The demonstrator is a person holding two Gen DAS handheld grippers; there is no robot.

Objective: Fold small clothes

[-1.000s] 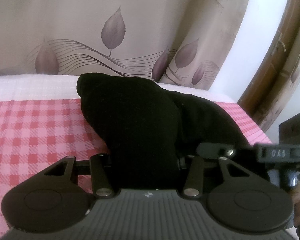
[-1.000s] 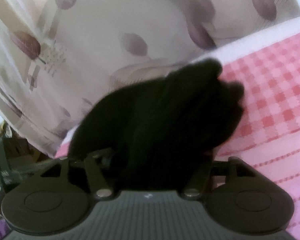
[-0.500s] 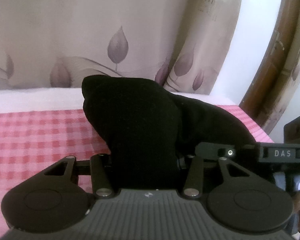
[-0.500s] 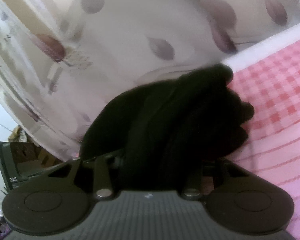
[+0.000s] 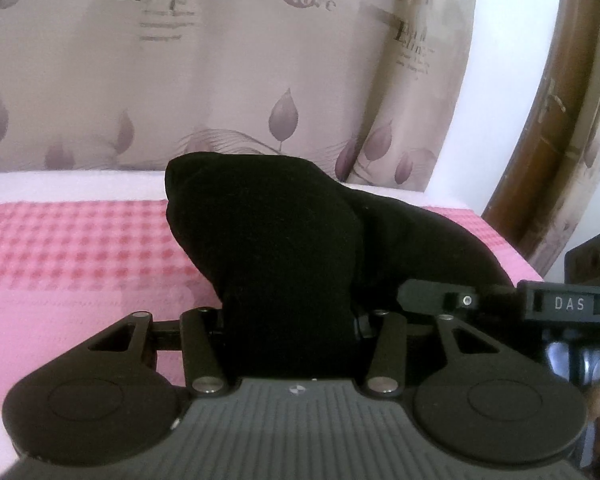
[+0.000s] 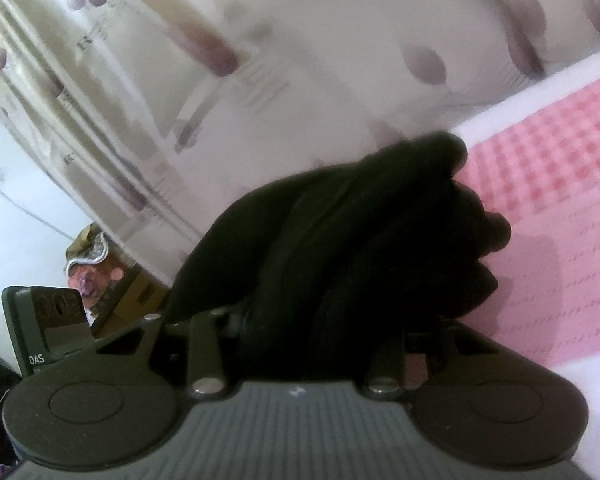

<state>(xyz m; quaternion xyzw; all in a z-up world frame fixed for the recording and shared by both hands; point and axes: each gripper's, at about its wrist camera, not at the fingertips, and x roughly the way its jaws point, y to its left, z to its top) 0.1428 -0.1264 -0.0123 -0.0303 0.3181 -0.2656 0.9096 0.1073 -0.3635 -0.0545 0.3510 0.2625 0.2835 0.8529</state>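
The black cloth (image 5: 284, 248) fills the centre of both wrist views, bunched and lifted above the pink checked bedspread (image 5: 72, 248) (a leaf-print curtain (image 5: 228, 92) hangs behind). Its long axis seems to run between the two tools: in the left view it trails toward the right gripper (image 5: 440, 298) at right centre. The left gripper (image 5: 290, 332) is clamped on one end; in the right view the right gripper (image 6: 300, 332) pinches the other, half-narrowed. Both ends are equally in hand.
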